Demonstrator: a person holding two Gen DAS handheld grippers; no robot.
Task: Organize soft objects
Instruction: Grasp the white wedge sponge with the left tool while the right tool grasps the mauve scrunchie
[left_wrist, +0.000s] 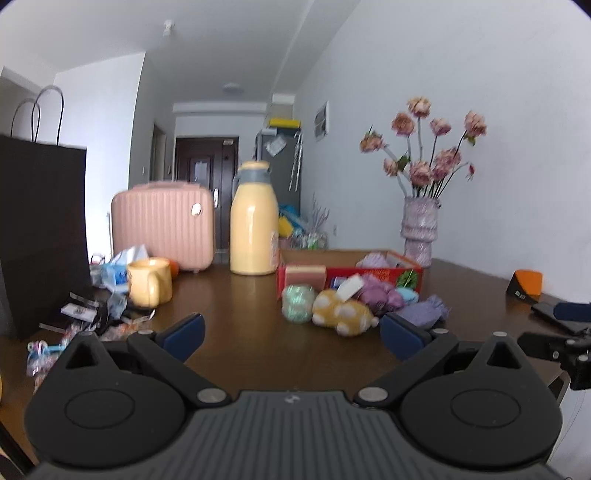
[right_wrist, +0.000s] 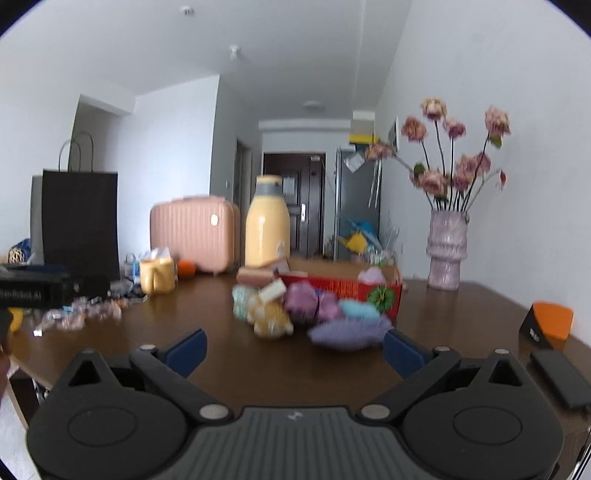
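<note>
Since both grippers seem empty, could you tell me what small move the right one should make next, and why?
Probably ease the right gripper forward to the lavender plush: its jaws stand open and empty, and that toy lies nearest, outside the red box.

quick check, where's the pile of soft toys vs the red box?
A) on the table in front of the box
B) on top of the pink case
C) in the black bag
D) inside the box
A: the soft toys lie in a loose pile on the brown table, against the near side of the red box.
</note>
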